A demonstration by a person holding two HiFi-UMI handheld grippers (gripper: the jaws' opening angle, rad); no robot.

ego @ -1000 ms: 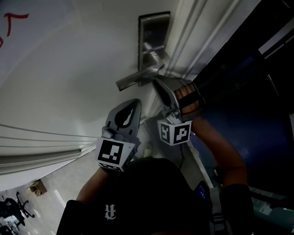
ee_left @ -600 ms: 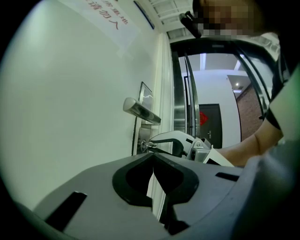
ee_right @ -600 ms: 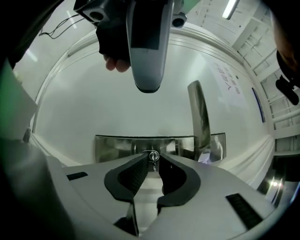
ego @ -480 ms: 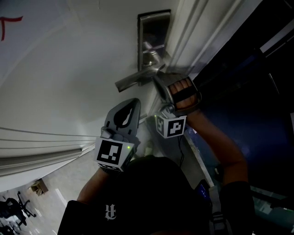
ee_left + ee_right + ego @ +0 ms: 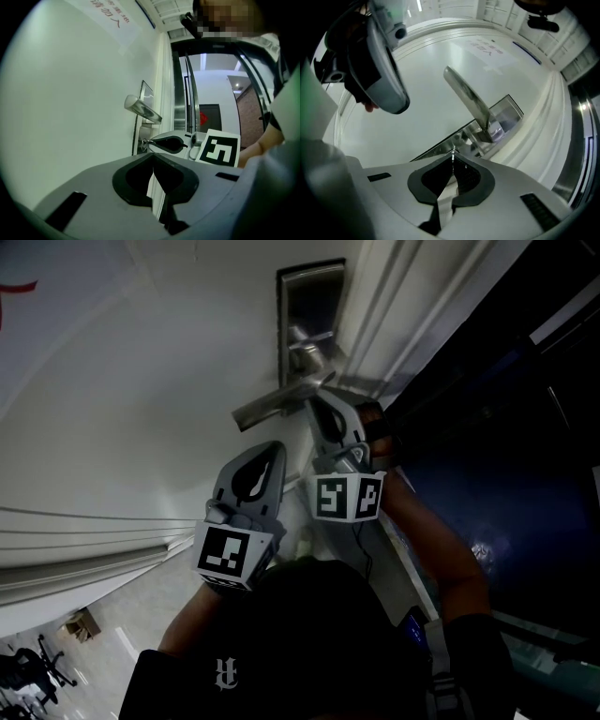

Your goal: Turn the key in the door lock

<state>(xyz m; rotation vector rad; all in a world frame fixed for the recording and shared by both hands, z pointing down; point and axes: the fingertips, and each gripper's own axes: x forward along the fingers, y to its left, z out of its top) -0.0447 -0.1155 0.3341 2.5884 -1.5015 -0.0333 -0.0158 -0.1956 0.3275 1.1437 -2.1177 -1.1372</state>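
Pinching the key [image 5: 453, 153] just beside the lever handle [image 5: 466, 96], the right gripper [image 5: 453, 160] is clamped shut; the left gripper [image 5: 153, 157], jaws together and empty, hangs farther from that handle.

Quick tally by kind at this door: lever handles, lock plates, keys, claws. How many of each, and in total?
Lever handles: 1
Lock plates: 1
Keys: 1, pinched at the right claw's tip
Claws: 2, the left claw and the right claw
Total: 5
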